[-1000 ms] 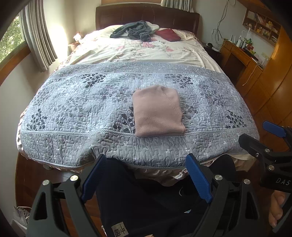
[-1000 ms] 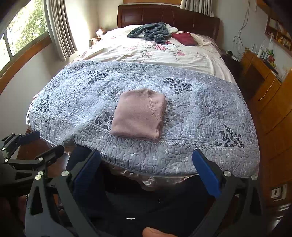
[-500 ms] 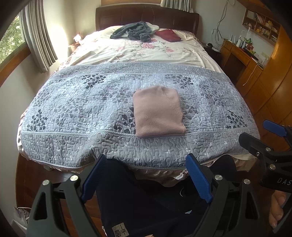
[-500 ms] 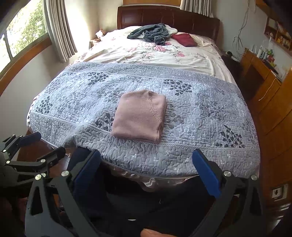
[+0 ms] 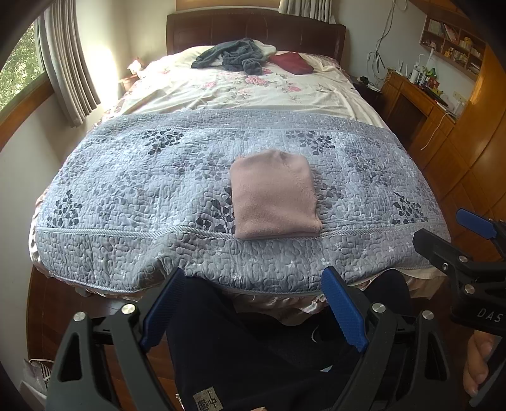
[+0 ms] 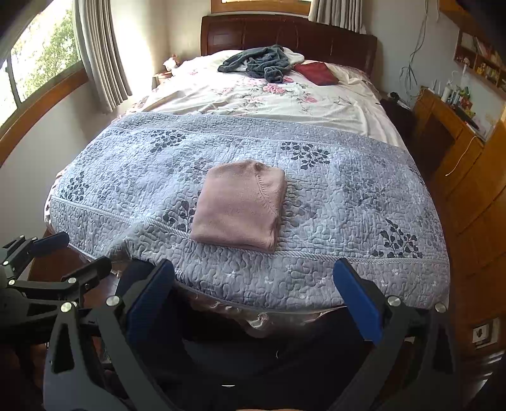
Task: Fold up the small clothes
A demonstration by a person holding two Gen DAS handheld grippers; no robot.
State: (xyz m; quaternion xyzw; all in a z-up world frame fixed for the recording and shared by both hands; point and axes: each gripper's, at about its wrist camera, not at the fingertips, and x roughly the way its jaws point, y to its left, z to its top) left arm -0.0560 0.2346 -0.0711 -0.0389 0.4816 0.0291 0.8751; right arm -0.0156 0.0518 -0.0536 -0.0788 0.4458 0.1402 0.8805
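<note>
At the bottom of the left wrist view, the left gripper stands with its blue-padded fingers spread wide apart, nothing between them but the person's dark trousers. In the right wrist view the right gripper is likewise spread wide and empty at the bottom of the frame. Both hang short of the near edge of the bed, not touching it.

Just beyond, the grey-blue quilted bedspread with dark leaf prints drapes over the foot of the bed, its corded border running across the middle of the frame. The pink knitted garment, folded into a neat rectangle, lies flat at centre frame, its near edge touching that corded border, its far edge rounded. Bare quilt lies open on both sides of it and beyond.

Further up, a cream floral sheet begins where the quilt ends. At top centre, near the dark wooden headboard, lie a crumpled grey-blue cloth and a dark red cloth, well apart from the pink garment.
</note>
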